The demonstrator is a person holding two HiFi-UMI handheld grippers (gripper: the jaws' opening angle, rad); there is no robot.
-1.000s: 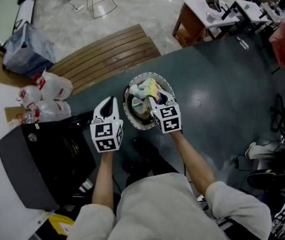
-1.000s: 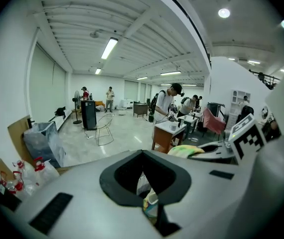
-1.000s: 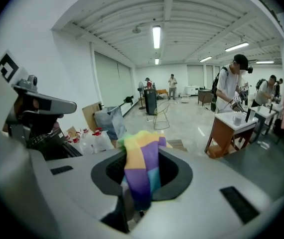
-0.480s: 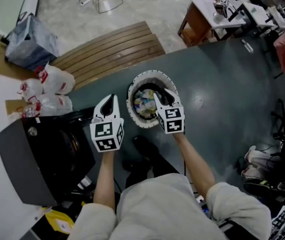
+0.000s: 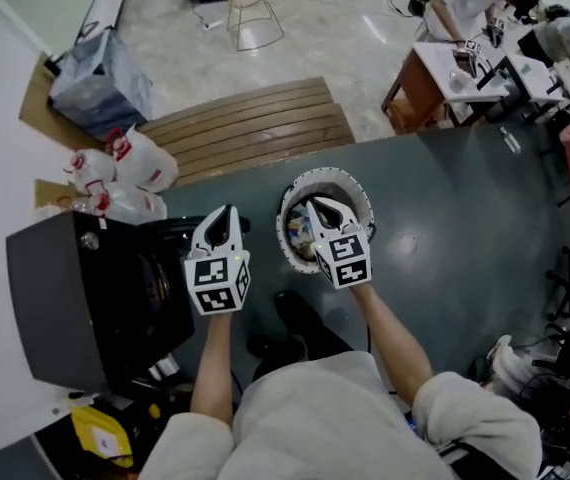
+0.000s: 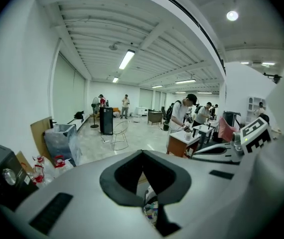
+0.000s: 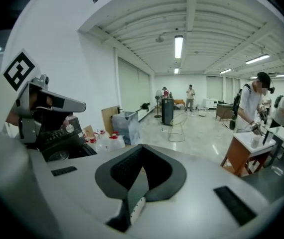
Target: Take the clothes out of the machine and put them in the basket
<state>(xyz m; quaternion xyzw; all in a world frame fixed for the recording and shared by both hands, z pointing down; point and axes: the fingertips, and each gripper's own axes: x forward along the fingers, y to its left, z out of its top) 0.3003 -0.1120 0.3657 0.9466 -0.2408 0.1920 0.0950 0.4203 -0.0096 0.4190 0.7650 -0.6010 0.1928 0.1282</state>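
A round white basket (image 5: 291, 198) stands on the dark floor mat with a heap of coloured clothes (image 5: 303, 236) inside. My right gripper (image 5: 316, 205) hovers over the basket; its jaws have just been closing and now stand shut with nothing between them (image 7: 141, 156). My left gripper (image 5: 227, 211) is shut and empty, held between the basket and the black washing machine (image 5: 65, 298). In the left gripper view (image 6: 142, 152) a bit of the clothes (image 6: 150, 210) shows below the jaws. The machine's dark drum opening (image 5: 155, 286) lies left of that gripper; its inside is hidden.
A slatted wooden platform (image 5: 255, 128) lies beyond the basket. White plastic bags (image 5: 125, 173) and a blue bag (image 5: 105, 83) sit at the far left. Desks with people (image 5: 465, 58) stand at the far right. My own shoes (image 5: 300, 318) are just below the basket.
A second ago my right gripper held a bundle of clothes above the basket; the bundle now lies in the basket. Both grippers have risen a little.
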